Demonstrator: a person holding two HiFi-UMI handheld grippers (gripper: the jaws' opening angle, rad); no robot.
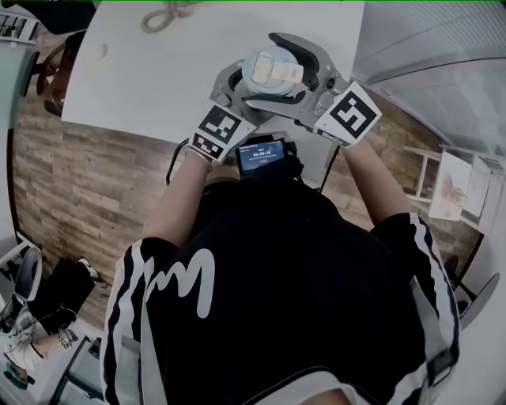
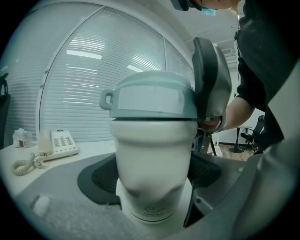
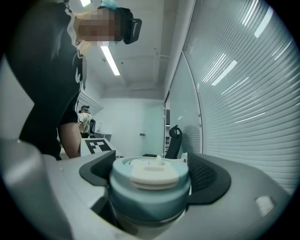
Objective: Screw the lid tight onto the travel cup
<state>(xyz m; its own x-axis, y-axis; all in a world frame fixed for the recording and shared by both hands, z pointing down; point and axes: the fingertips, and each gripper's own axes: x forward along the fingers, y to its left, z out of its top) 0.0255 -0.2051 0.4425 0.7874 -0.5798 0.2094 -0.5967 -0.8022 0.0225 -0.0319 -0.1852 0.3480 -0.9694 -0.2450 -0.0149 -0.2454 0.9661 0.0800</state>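
A white travel cup stands on the white table close to its near edge. Its pale blue lid with a cream cap sits on top. My left gripper is shut on the cup's white body, with a dark pad on each side. My right gripper is shut on the lid from the other side, higher up. In the head view both grippers, left and right, close around the cup from the near side. The cup's base is hidden from above.
A desk telephone with a coiled cord lies further along the table, and the cord shows at its far edge. A small jar stands beside the phone. Window blinds run along one side. A small screen hangs at the person's chest.
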